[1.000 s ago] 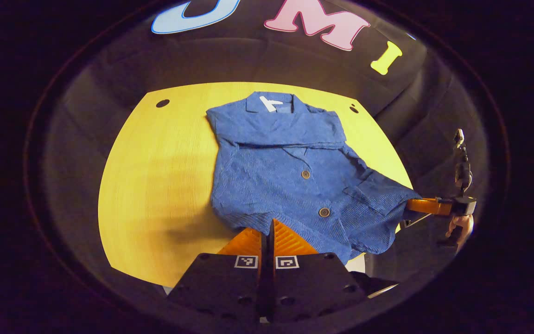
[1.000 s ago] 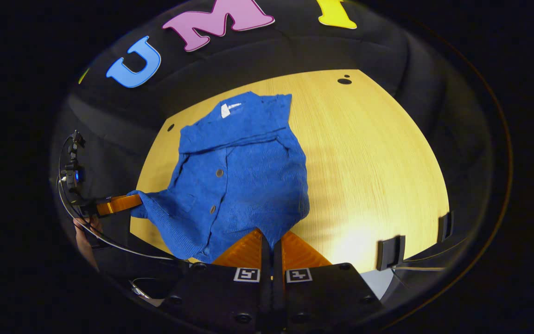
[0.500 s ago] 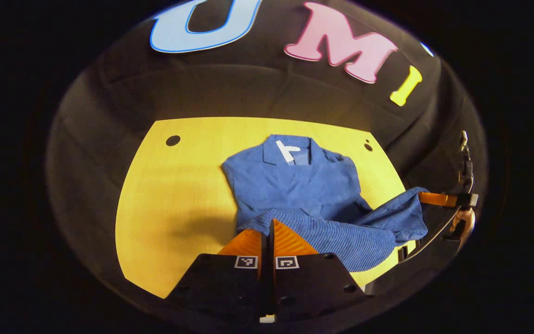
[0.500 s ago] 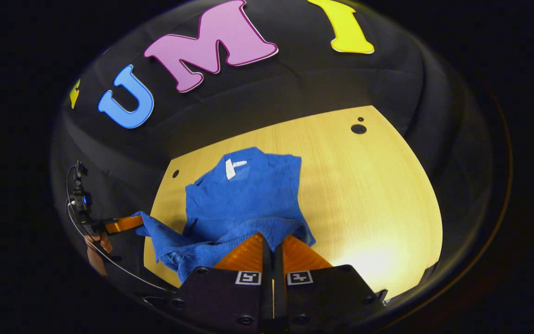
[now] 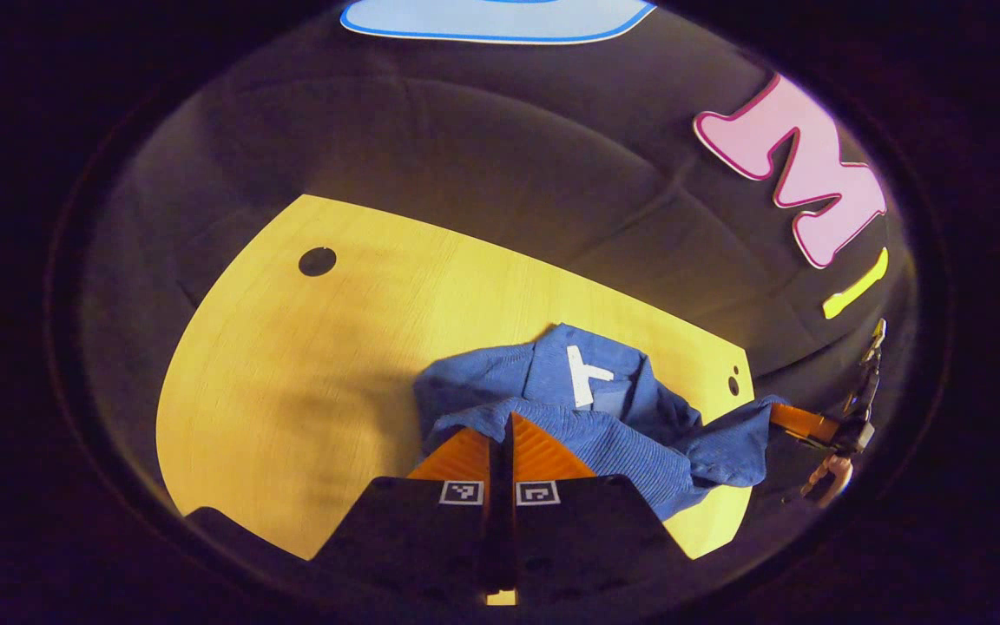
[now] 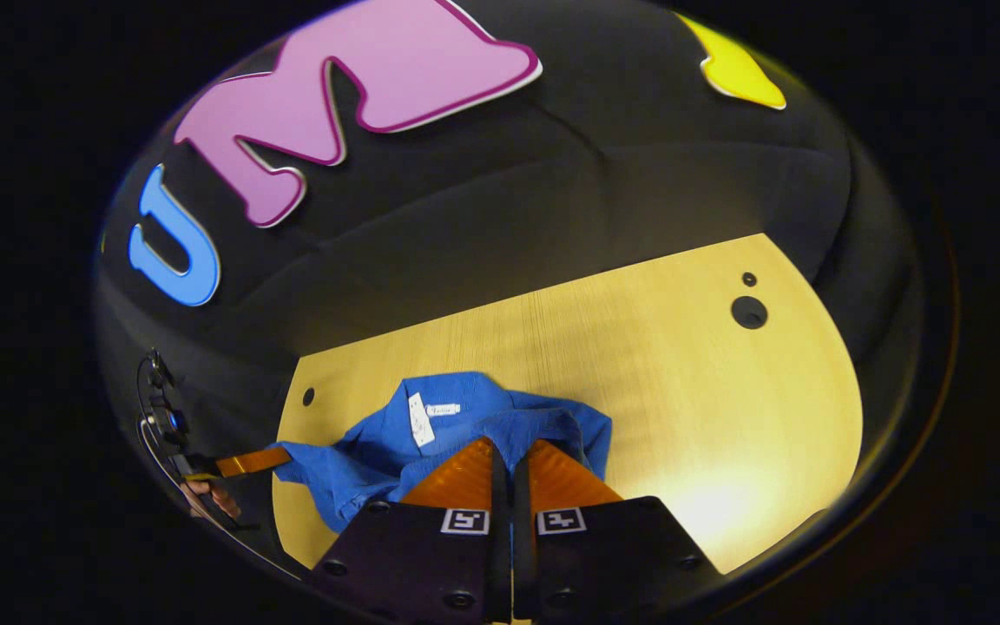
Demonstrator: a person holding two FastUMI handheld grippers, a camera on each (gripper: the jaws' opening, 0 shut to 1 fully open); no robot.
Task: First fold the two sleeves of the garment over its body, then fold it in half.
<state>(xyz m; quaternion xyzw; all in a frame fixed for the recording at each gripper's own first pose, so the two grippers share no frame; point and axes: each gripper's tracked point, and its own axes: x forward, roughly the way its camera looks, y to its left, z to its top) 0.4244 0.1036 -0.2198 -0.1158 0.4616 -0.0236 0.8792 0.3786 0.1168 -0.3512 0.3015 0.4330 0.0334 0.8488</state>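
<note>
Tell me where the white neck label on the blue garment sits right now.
In the left gripper view the white neck label lies inside the collar of the blue garment, just beyond the raised hem, right of the table's centre.

The left tongs [image 5: 503,434] were closed on a lifted hem edge of the blue ribbed button-up garment [image 5: 604,417], which lay bunched on the pale yellow wooden tabletop [image 5: 309,373]. The collar with its white label [image 5: 582,382] showed just beyond the raised fold. At the far right, the other tongs [image 5: 791,420], held by a hand [image 5: 830,473], pinched the garment's opposite corner.
</note>
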